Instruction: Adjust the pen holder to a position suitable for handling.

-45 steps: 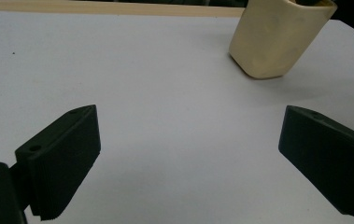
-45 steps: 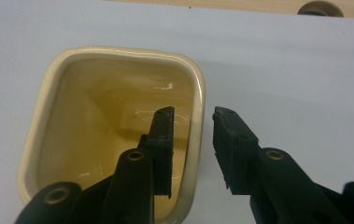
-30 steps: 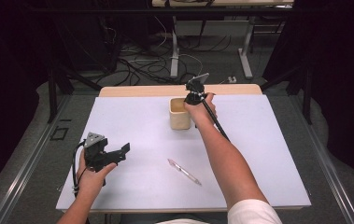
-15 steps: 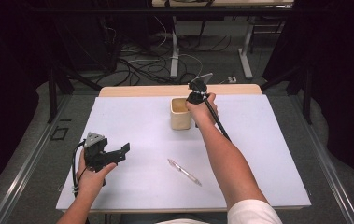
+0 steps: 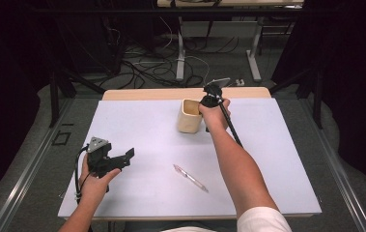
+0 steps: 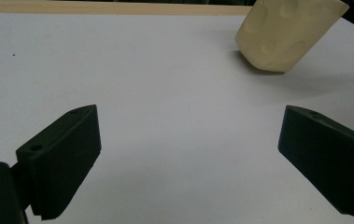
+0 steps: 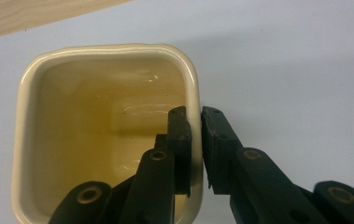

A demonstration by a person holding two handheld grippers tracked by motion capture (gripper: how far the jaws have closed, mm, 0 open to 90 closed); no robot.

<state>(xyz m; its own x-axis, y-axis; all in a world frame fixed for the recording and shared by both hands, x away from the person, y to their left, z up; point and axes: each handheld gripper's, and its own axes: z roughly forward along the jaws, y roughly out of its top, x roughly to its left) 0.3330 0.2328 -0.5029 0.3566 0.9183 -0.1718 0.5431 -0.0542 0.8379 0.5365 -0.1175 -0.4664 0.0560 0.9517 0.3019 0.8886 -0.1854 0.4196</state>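
Cream cup [image 5: 189,116], square-mouthed w/ rounded corners, sits toward the far middle of the white surface [image 5: 277,159], gripped at its rim by the right gripper [image 5: 208,102]. In the right gripper view the fingers [image 7: 180,126] are pinched nearly together on the cup's near-right wall, one inside and one outside, w/ only the wall's thickness between them. Inside, the cup looks empty and glossy. In the left gripper view it appears tilted w/ its base seemingly raised at one side, though that camera is angled too, so can't tell for sure whether it is off the surface.

Left gripper [image 5: 115,162] hovers low over the near-left part of the surface, well apart from the cup. Its fingers [image 6: 67,154] are spread wide w/ nothing between them.

Step in hand, as judged: the cup is grasped and about to be lifted or repositioned. Next move likely calls for a firm hold on that thin wall, since a one-sided rim grip lets the cup swing or slip; a slow, level lift would help. A pen [image 5: 190,178] lies loose on the near-middle of the surface, well apart from the cup and both grippers; it may be meant for the cup, but that's a guess.

Count: 1 cup, 1 pen, 2 grippers, 1 white surface on a wooden tabletop [image 5: 147,94].
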